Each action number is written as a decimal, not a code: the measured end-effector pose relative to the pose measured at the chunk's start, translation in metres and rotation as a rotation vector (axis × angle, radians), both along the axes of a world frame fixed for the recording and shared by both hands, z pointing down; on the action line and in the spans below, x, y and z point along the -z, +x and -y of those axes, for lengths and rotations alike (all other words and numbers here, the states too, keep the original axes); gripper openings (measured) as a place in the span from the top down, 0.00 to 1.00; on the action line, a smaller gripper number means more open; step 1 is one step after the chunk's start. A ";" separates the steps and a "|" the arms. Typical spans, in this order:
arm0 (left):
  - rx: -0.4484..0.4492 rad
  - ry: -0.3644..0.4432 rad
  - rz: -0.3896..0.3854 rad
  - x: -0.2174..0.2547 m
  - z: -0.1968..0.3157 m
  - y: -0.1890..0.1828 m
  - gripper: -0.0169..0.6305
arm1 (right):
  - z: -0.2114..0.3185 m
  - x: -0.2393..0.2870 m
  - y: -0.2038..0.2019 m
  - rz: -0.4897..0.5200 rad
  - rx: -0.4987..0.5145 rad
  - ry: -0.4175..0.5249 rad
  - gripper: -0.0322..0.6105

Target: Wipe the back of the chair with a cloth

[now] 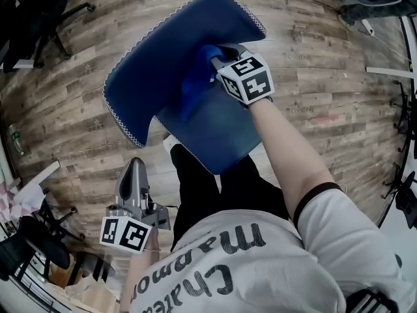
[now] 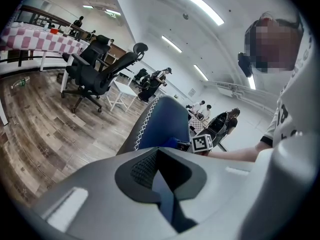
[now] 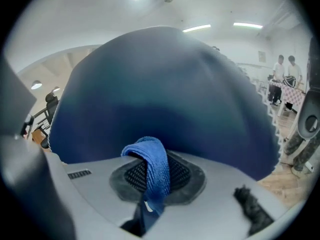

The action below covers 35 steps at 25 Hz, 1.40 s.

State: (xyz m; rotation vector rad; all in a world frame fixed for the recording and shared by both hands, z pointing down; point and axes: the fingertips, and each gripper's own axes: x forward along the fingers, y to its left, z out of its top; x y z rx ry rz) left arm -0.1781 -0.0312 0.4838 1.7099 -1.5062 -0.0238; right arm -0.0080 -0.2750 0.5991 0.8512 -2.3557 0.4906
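Partly hidden, cloth (image 3: 155, 164) in right hand-held gripper (image 3: 150, 196), against chair back (image 3: 165, 84)

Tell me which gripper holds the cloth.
The right gripper: the blue cloth is pinched in it at the chair. The left gripper is empty.

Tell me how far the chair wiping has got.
Done: the right gripper is shut on the blue cloth. In hand: the cloth is against the chair back, near its middle. Left: nothing visible separates wiped from unwiped areas, so coverage can't be judged. The left gripper hangs aside, shut and empty.
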 end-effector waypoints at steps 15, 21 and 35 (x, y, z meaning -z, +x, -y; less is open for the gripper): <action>-0.058 0.012 0.028 0.000 0.016 0.013 0.97 | 0.039 0.028 0.103 -0.043 -0.207 0.072 0.87; -0.067 0.004 0.025 -0.007 0.016 0.015 0.97 | 0.020 0.032 0.097 0.019 -0.317 0.048 0.87; -0.080 -0.034 -0.010 -0.025 0.005 0.017 0.97 | -0.192 0.007 -0.133 0.206 0.308 -0.255 0.87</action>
